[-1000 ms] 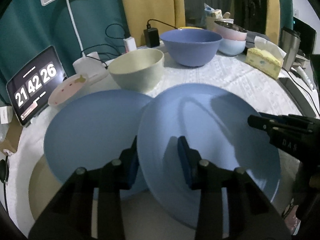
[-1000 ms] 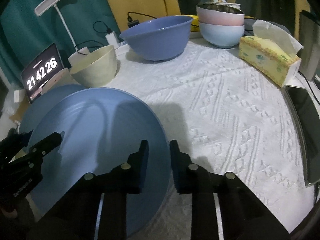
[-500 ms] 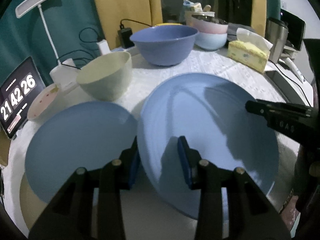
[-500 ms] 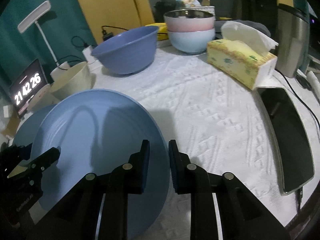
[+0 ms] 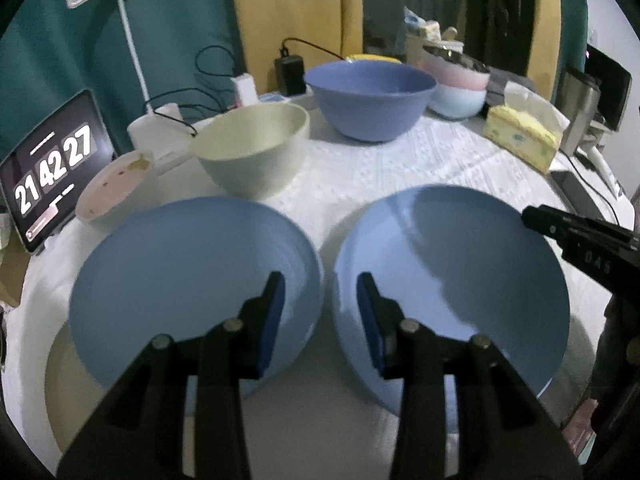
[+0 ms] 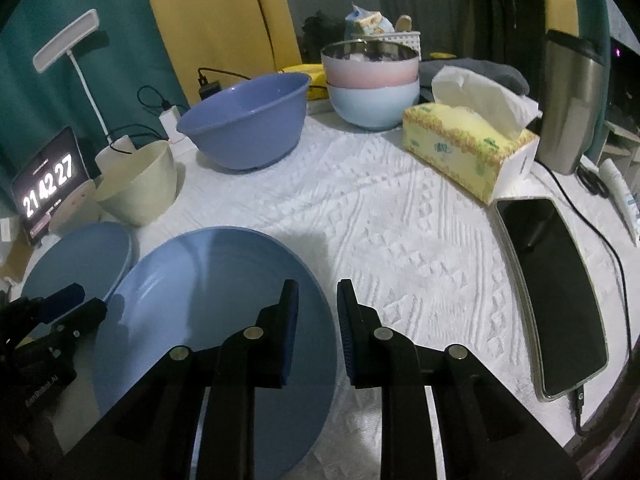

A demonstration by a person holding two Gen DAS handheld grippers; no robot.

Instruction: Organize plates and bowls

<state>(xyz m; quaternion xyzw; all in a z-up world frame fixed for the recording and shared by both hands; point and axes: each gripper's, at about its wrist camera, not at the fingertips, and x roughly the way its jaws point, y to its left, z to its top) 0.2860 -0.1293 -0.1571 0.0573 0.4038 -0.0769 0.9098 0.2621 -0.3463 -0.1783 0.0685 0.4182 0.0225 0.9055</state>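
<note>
Two light blue plates lie near the front of the white cloth. My right gripper [image 6: 316,328] is shut on the rim of the right blue plate [image 6: 208,304], which also shows in the left wrist view [image 5: 460,280] and is held tilted. My left gripper [image 5: 320,316] is open, its jaws over the gap between that plate and the left blue plate [image 5: 192,272]. A cream bowl [image 5: 256,152], a large blue bowl [image 5: 368,96] and a stacked pink and pale blue bowl pair [image 6: 372,84] stand behind.
A small pink dish [image 5: 112,184], a tablet clock [image 5: 48,168] and a lamp base [image 5: 160,132] stand at the left. A tissue box [image 6: 468,144], a phone [image 6: 552,288] and a steel flask [image 6: 572,104] are at the right.
The right plate has moved right, off the left plate; a gap of cloth now shows between them. My left gripper's jaws have let go of the plate and stand wider apart.
</note>
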